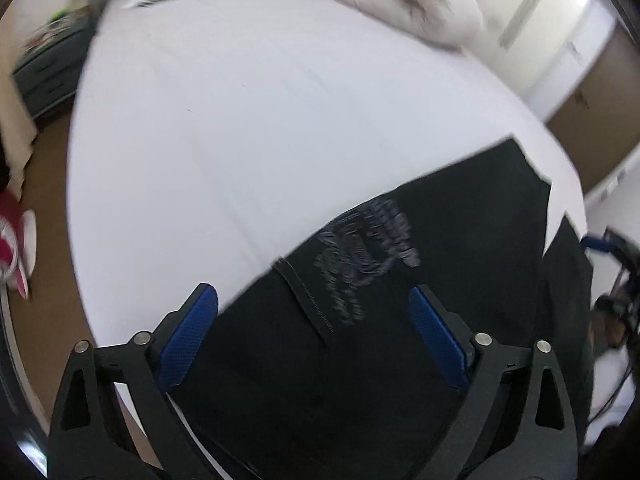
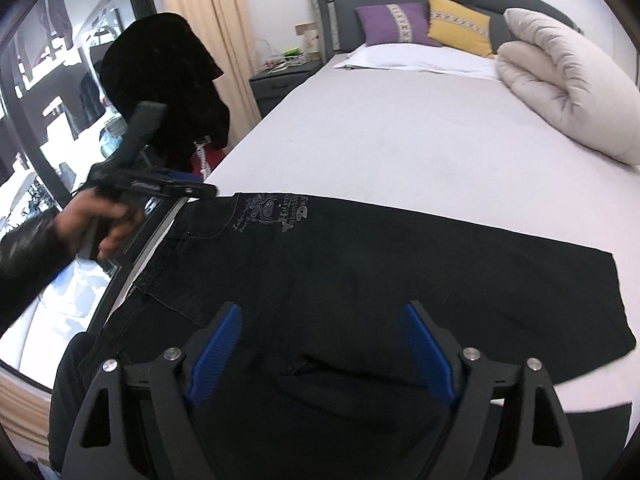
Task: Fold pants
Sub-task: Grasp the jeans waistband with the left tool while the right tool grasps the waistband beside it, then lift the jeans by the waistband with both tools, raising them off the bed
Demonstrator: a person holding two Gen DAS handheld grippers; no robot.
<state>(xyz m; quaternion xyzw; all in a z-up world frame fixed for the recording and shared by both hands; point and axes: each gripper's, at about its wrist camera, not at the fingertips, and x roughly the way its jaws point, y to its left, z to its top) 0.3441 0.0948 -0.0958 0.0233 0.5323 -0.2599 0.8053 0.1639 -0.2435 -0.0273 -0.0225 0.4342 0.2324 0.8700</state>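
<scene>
Bed (image 2: 400, 140): I've got a big white sheet to work on, with a rolled duvet (image 2: 568, 80) well up by the headboard and out of my way.
Pants (image 2: 360, 272): black, lying flat across the near end of the bed, printed pocket (image 1: 368, 256) up, one end spilling over the near edge under me.
Left gripper (image 1: 314, 336): jaws apart, nothing between the blue pads, hovering over the pocket end. The view is smeared, so I can't tell whether it touches the cloth.
Right gripper (image 2: 322, 346): jaws apart too, empty, above the middle of the fabric.
Step, as I read it: picking grab points for a fold.
Doing it well: I'd pinch both layers at the edge, hands matched, lift evenly, and lay seam onto seam without dragging the sheet.
</scene>
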